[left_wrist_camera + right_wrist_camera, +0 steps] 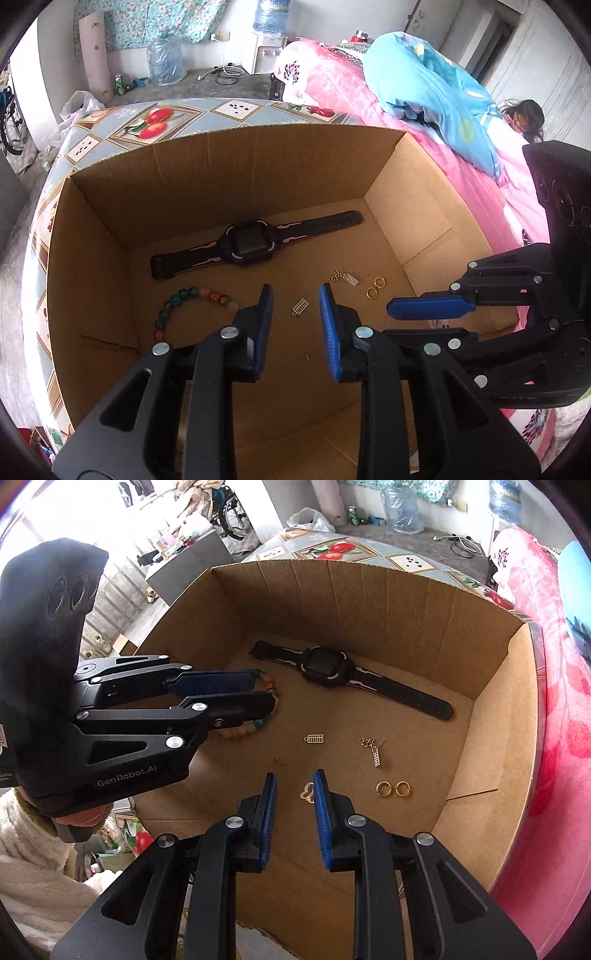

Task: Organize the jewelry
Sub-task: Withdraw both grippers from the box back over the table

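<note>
I have both grippers over the open cardboard box [110,236], and everything I need to sort lies loose on its floor: the black watch [247,242] across the far part, the bead bracelet [184,306] at near left, two gold rings [376,287] and a silver chain with a charm [345,277] to the right, and a small silver abacus charm [300,307] in the middle. My left gripper [295,321] has its fingers parted with nothing between them, the abacus charm showing on the box floor in the gap beyond the tips. My right gripper [294,794] is likewise released and empty, its fingers straddling a small gold heart-shaped piece [306,793] that lies against the inside of the right finger. The main risk I see is the size of these pieces: they are thin and flat on cardboard, so closing the fingers too high would miss them, and closing too low would dig the pads into the floor and flick the piece away. The heart piece sits off-centre, so a closing finger may push it sideways rather than pinch it. The two grippers are near each other, and in the right wrist view the left one covers part of the bracelet, so a careless reach could knock beads or bump the other tool. The chain could also snag and drag its neighbours.
</note>
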Tool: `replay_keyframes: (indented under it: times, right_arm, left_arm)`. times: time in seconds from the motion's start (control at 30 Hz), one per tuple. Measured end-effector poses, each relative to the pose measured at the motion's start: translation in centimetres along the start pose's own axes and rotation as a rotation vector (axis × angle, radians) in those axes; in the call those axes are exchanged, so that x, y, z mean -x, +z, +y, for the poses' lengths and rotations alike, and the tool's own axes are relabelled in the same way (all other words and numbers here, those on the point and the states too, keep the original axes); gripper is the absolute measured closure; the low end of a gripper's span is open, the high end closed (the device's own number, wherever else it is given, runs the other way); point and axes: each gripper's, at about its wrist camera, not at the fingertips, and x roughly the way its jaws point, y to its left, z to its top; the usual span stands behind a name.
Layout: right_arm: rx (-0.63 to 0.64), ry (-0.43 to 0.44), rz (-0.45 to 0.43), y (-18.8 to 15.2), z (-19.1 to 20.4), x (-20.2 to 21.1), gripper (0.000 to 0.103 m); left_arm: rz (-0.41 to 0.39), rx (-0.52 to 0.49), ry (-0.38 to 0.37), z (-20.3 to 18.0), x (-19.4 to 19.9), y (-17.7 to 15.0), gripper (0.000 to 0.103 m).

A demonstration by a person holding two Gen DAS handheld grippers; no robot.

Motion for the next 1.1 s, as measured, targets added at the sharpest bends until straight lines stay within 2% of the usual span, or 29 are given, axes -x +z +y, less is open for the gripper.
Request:
replay_keyframes:
  times: [0.23,0.37,0.43,0.53,0.7,0.77,0.87,1.0,1.1]
  right_arm:
    - [-0.027,0.023,-0.049,-0.2,-0.6,1.4,0.082]
    - [-0.030,0.032,-0.116,-0.9,-0.4,3.3,0.082]
    - [-0.027,0.034,-0.171,-1.6,0.0,4.8,0.081]
    - [-0.017,0.029,-0.275,-3.4,0.8,7.7,0.074]
    - [0.014,0.042,-0.443,-8.6,2.8,11.6,0.074]
    - [0.000,0.066,-0.498,-11.0,3.2,12.3,0.074]
    - [-0.053,0.085,-0.522,-13.9,3.1,11.5,0.074]
    - [-0.161,0.091,-0.479,-16.5,2.1,7.8,0.074]
    - [-0.209,0.038,-0.443,-17.7,1.8,4.7,0.074]
  left_arm:
    - [-0.049,0.023,0.002,0.2,1.3,0.1,0.077]
    - [-0.105,0.015,0.001,-0.1,3.3,-0.5,0.077]
    - [-0.146,0.002,-0.001,-0.4,4.7,-1.3,0.077]
    - [-0.222,-0.029,0.007,-1.1,7.2,-2.9,0.072]
    - [-0.407,-0.033,-0.011,-1.5,11.8,-7.5,0.072]
    - [-0.443,-0.050,-0.033,-1.8,12.7,-9.3,0.071]
    - [-0.449,-0.068,-0.046,-2.1,12.9,-11.8,0.070]
    - [-0.389,-0.081,-0.043,-2.3,11.5,-14.8,0.070]
    - [-0.324,-0.077,-0.011,-2.3,9.6,-17.0,0.070]
